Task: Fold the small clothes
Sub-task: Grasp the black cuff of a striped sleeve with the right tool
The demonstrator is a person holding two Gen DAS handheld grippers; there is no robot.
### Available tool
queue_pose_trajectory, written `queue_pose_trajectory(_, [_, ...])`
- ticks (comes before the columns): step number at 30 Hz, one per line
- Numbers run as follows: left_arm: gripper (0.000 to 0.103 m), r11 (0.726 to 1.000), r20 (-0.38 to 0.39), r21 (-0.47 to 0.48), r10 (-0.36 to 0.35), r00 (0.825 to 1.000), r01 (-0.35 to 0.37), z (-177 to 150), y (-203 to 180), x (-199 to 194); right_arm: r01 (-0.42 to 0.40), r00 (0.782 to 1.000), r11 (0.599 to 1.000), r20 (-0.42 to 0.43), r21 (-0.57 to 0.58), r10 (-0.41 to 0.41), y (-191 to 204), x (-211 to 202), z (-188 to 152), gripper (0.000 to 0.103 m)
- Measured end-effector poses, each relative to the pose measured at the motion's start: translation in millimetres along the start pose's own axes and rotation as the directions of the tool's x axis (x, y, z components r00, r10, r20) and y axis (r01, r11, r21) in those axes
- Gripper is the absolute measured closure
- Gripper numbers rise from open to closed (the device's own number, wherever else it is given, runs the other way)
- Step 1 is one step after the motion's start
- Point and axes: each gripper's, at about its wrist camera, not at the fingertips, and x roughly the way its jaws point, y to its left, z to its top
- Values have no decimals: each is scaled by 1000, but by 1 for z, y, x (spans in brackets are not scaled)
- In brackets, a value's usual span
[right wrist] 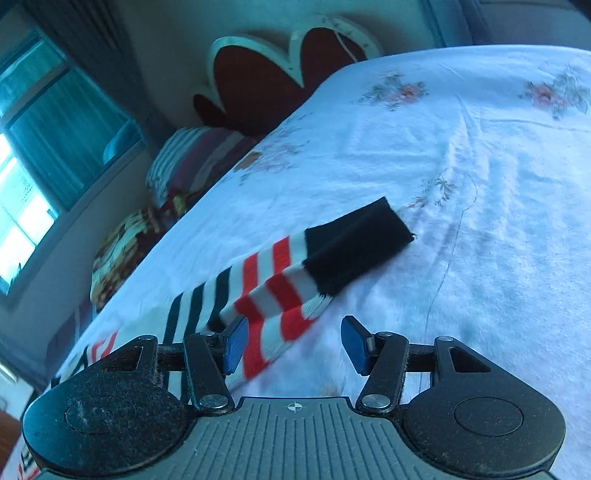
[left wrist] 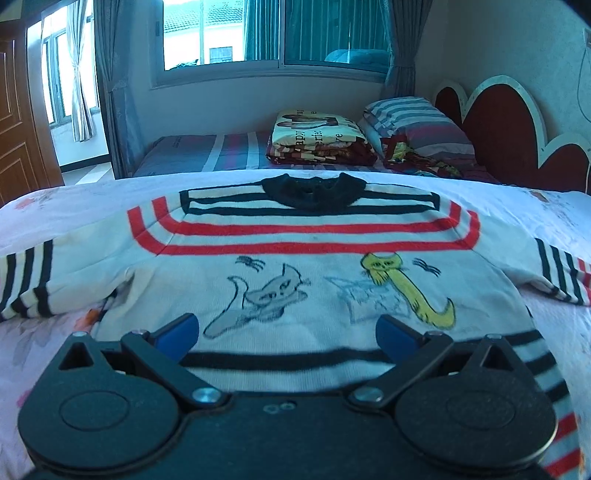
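Note:
A small white sweater [left wrist: 295, 273] with red and black stripes, a black collar and cat drawings lies flat on the floral bedsheet [left wrist: 55, 206], sleeves spread out to both sides. My left gripper [left wrist: 287, 334] is open and empty, hovering over the sweater's hem. In the right wrist view, one sleeve [right wrist: 273, 288] with red and black stripes and a black cuff [right wrist: 358, 247] lies on the sheet [right wrist: 461, 184]. My right gripper [right wrist: 293, 343] is open and empty, just above the sleeve's striped part, with the sleeve edge between its blue pads [right wrist: 234, 345].
A second bed behind holds a folded blanket stack [left wrist: 317, 140] and a striped pillow [left wrist: 413, 122]. A red cloud-shaped headboard [left wrist: 506, 133] stands at the right. A window [left wrist: 273, 33] with curtains is on the far wall, and a wooden door [left wrist: 18, 122] at the left.

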Motion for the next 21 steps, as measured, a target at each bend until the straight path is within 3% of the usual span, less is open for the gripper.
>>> queue_pose_trajectory(2, [2, 1000, -4, 0, 5, 1000, -5, 5, 1, 11, 9, 1000, 1000, -8, 23, -9, -5, 9, 3, 47])
queue_pose_trajectory(5, [2, 1000, -10, -2, 1, 1000, -1, 10, 1, 24, 19, 1000, 997, -14, 71, -18, -12, 21, 8, 59])
queue_pose_trajectory(10, [2, 1000, -19, 1, -4, 1000, 4, 10, 0, 33, 13, 1000, 992, -1, 124, -13, -20, 32, 20, 60])
queue_pose_trajectory(12, [2, 1000, -24, -3, -8, 1000, 8, 9, 1, 34, 27, 1000, 994, 0, 109, -27, -18, 35, 24, 73])
queue_pose_trajectory(15, [2, 1000, -29, -7, -13, 999, 12, 10, 3, 35, 51, 999, 995, -9, 81, -51, -14, 39, 26, 80])
queue_pose_trajectory(21, [2, 1000, -22, -23, -11, 1000, 10, 12, 11, 32, 43, 999, 995, -32, 89, -40, -14, 31, 16, 83])
